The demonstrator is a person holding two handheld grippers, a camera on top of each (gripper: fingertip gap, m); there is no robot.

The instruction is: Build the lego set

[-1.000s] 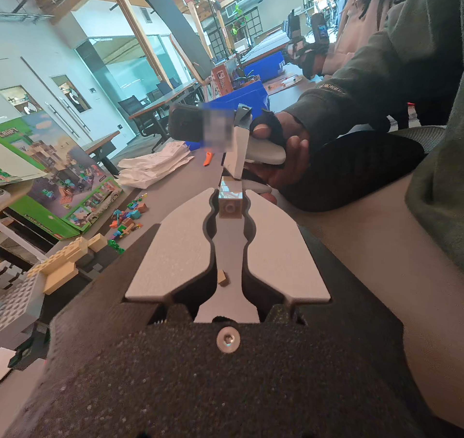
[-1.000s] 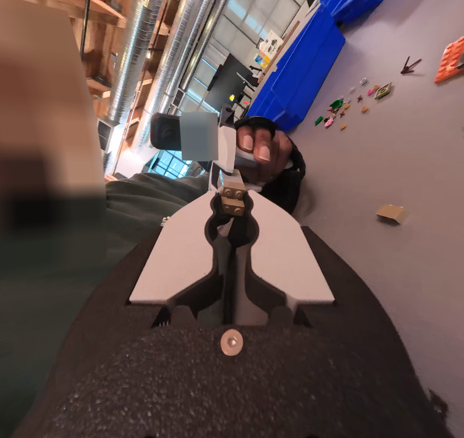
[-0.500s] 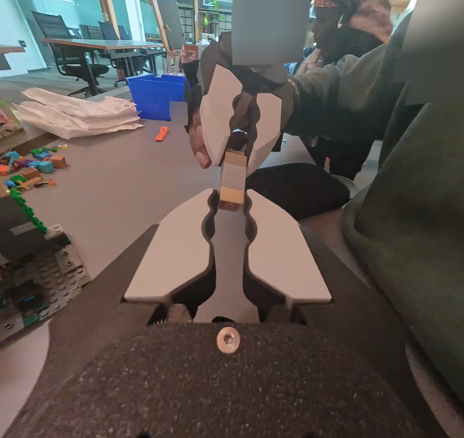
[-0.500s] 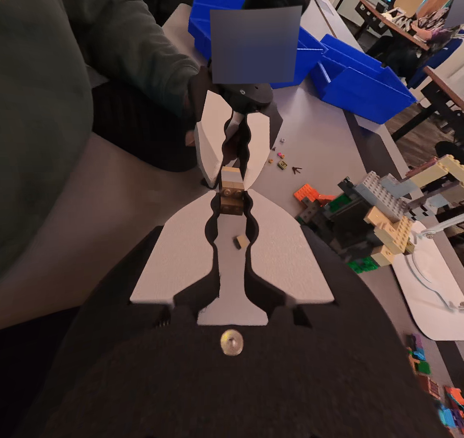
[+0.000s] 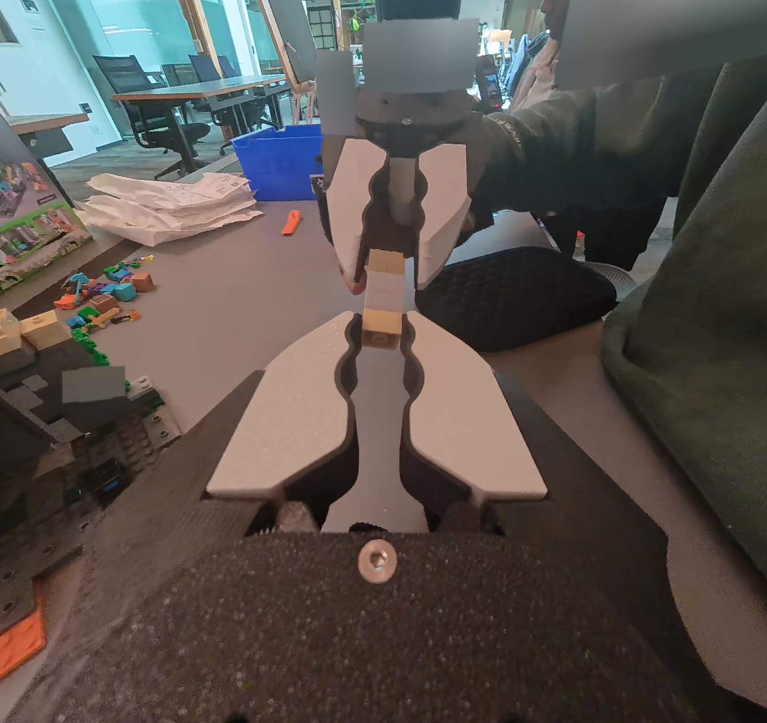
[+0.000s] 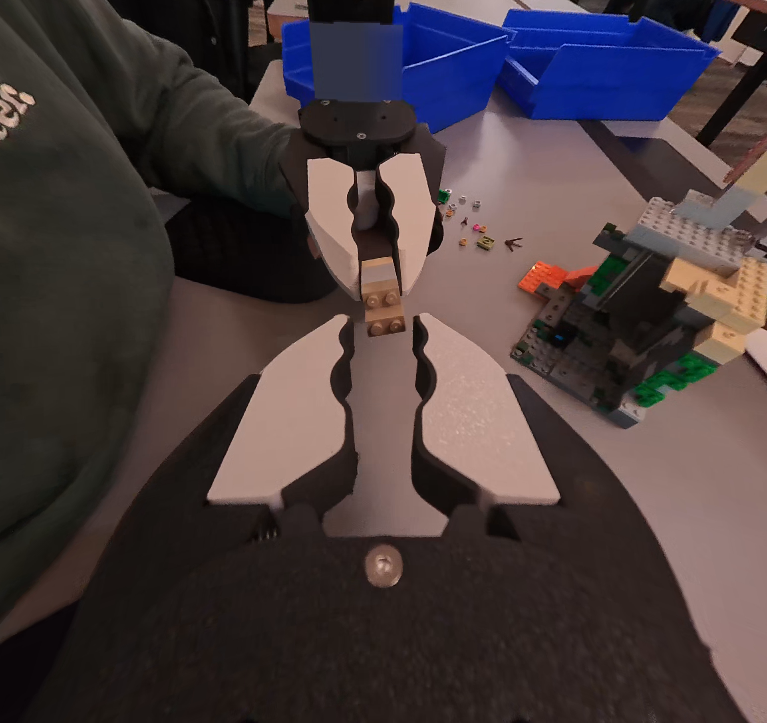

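A short stack of tan and pale grey lego bricks [image 5: 382, 300] hangs in the air between my two grippers, which face each other tip to tip. My left gripper [image 5: 381, 320] is shut on one end of the stack. In the right wrist view its fingers clamp the stack [image 6: 378, 278]. My right gripper [image 6: 382, 320] is open. The studded end of the stack sits between its tips with a gap on each side. The partly built lego model [image 6: 622, 329] stands on the grey table to the right of that view.
Loose coloured pieces [image 5: 99, 292], white paper bags [image 5: 166, 205], an orange tool [image 5: 290, 222], a lego box [image 5: 29, 213] and a blue bin [image 5: 278, 168] lie on the table [image 5: 232, 309]. More blue bins [image 6: 602, 64] and tiny pieces [image 6: 473, 226] are behind. A person's green sleeve and a black chair seat [image 5: 510, 296] are close by. Both grippers' tips are close together, under 4 cm apart.
Both views have swung round and levelled over the table. My right gripper's jaws have spread off the stack, which they gripped half a second ago. My left gripper still holds it.
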